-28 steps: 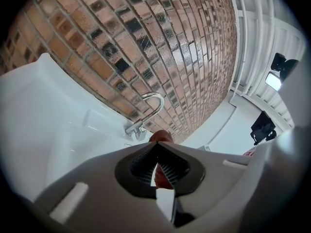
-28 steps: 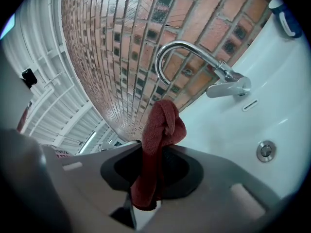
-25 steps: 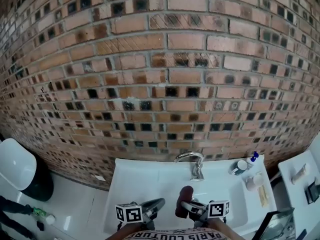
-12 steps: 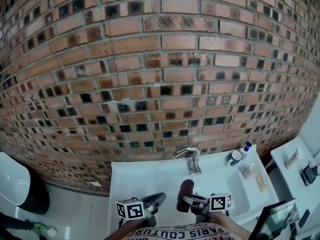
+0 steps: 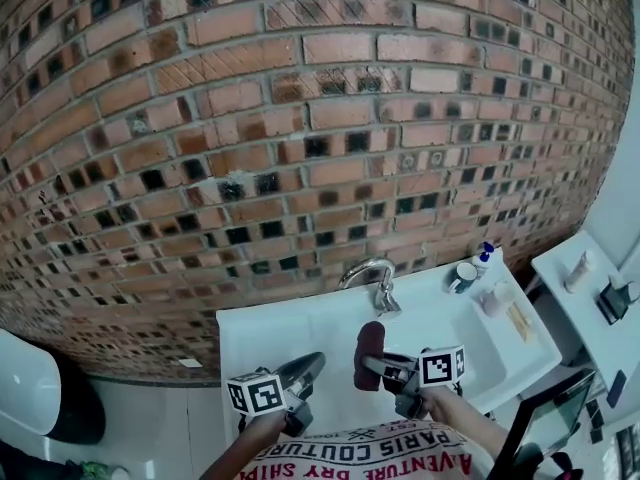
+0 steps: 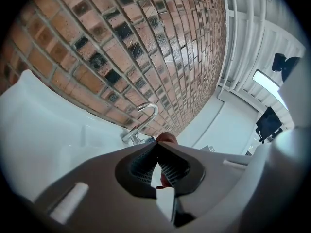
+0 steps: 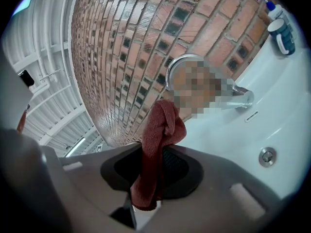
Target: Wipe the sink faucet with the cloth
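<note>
Two grippers over one white ceramic sink (image 5: pixel 250 343) — the right gripper (image 7: pixel 154 166) is pinching one dark red terry cloth (image 7: pixel 160 130), holding it near the single curved chrome faucet (image 5: pixel 372 273), not touching. The left gripper (image 6: pixel 158 154) is sitting clenched on nothing. The white shirt (image 5: pixel 370 460) is showing "PARIS" — the rest is cut off.

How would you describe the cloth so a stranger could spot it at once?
Below the brick wall sits a white sink with a curved faucet. In front of the faucet, the right gripper pinches the cloth: dark red and rumpled, unlike the white sink around it.
</note>
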